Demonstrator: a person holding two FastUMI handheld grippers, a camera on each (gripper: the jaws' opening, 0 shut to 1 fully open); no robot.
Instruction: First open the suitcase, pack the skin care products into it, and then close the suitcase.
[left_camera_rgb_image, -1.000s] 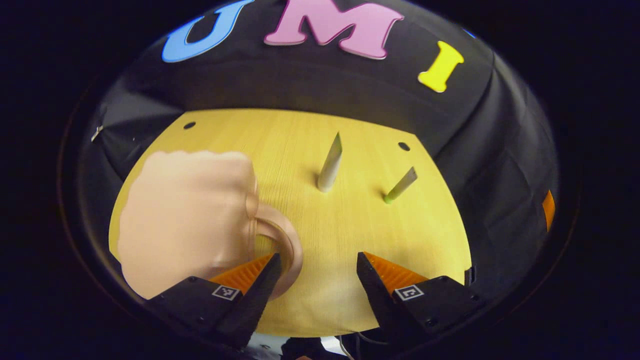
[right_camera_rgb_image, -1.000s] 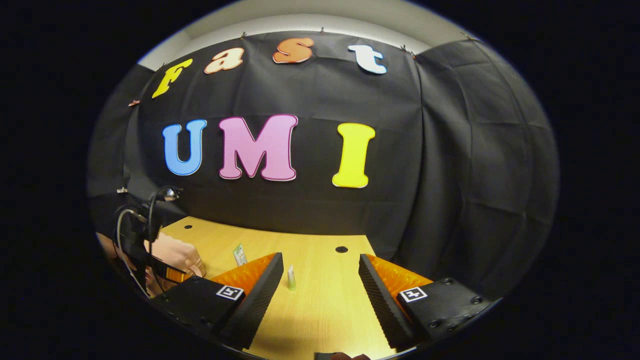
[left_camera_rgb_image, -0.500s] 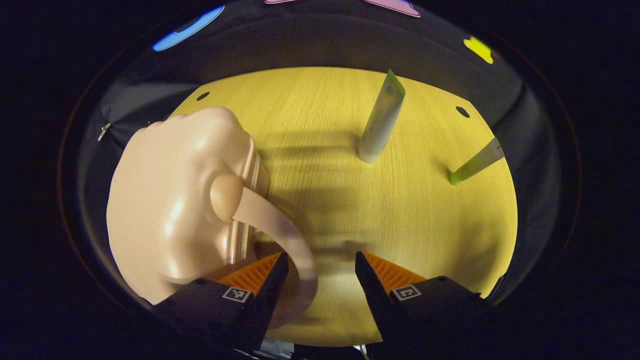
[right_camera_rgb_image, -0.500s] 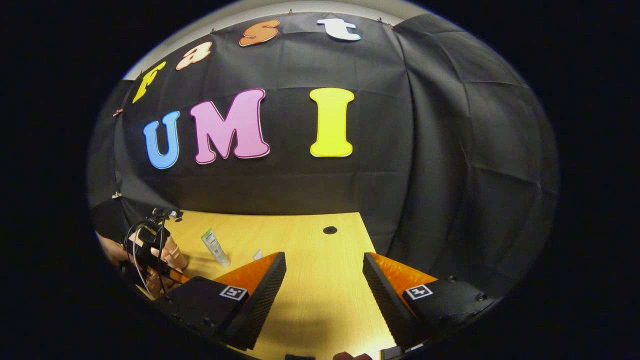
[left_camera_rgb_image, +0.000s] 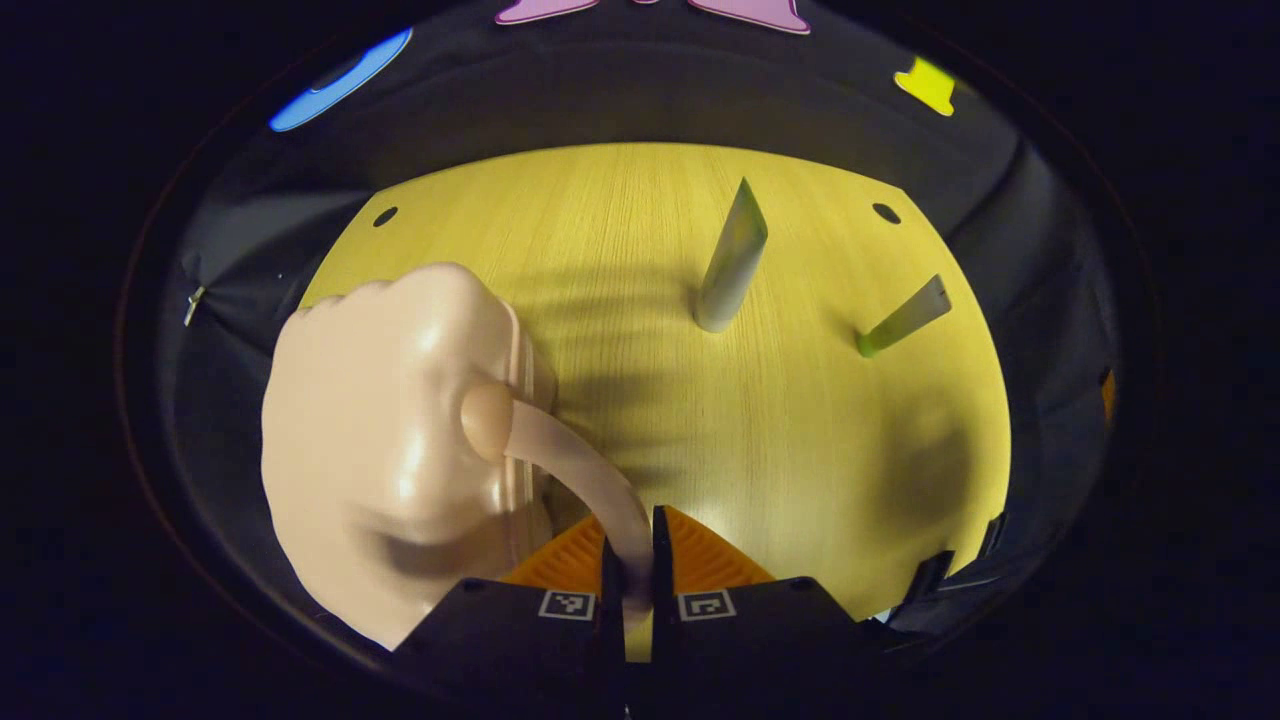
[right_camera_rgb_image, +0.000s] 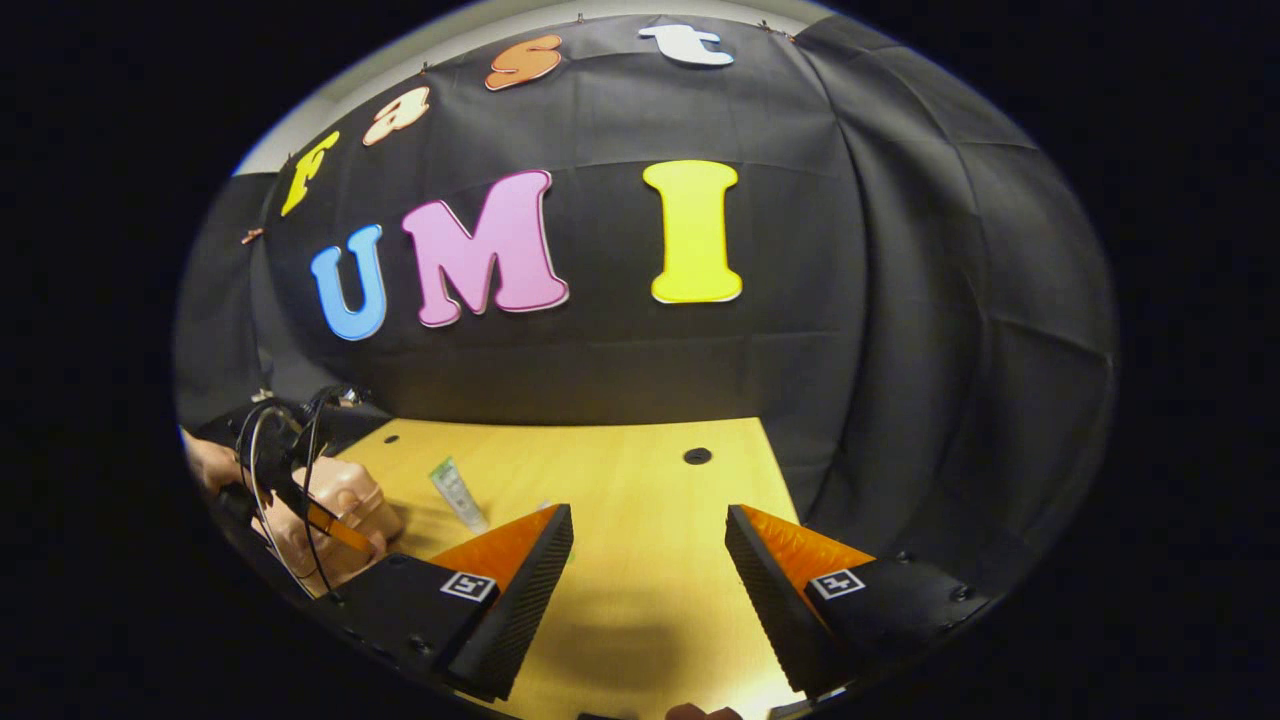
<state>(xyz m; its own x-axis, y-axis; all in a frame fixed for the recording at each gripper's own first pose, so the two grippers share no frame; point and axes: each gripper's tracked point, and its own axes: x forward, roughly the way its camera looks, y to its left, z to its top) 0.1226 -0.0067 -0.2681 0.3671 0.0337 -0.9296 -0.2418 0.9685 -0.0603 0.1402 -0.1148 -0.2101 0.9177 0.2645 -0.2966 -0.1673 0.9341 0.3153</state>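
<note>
Pinched the suitcase's thin loop handle (left_camera_rgb_image: 590, 480) with the left gripper (left_camera_rgb_image: 630, 560), both fingers shut tight on the strap. Found the small pink suitcase (left_camera_rgb_image: 390, 450) lying on the yellow worktop (left_camera_rgb_image: 620, 200), just ahead of that gripper and off to its left side. Saw the handle curve from a round knob on the case down into the fingers. Saw the case's long side and its zip line run straight away from the gripper, with the case looking closed. Judged the opening step not done yet, and judged that a pull on the handle would drag or tip the whole case toward the gripper.

Held the right gripper (right_camera_rgb_image: 640, 570) wide open with nothing in it, above bare worktop and well apart from the case. Judged the left gripper by far the nearer one.

Counted one suitcase. Counted two skin care tubes past it, both out on the worktop: a pale grey tube (left_camera_rgb_image: 730, 260) in the middle and a green tube (left_camera_rgb_image: 900, 318) further right, well apart from the case.
</note>
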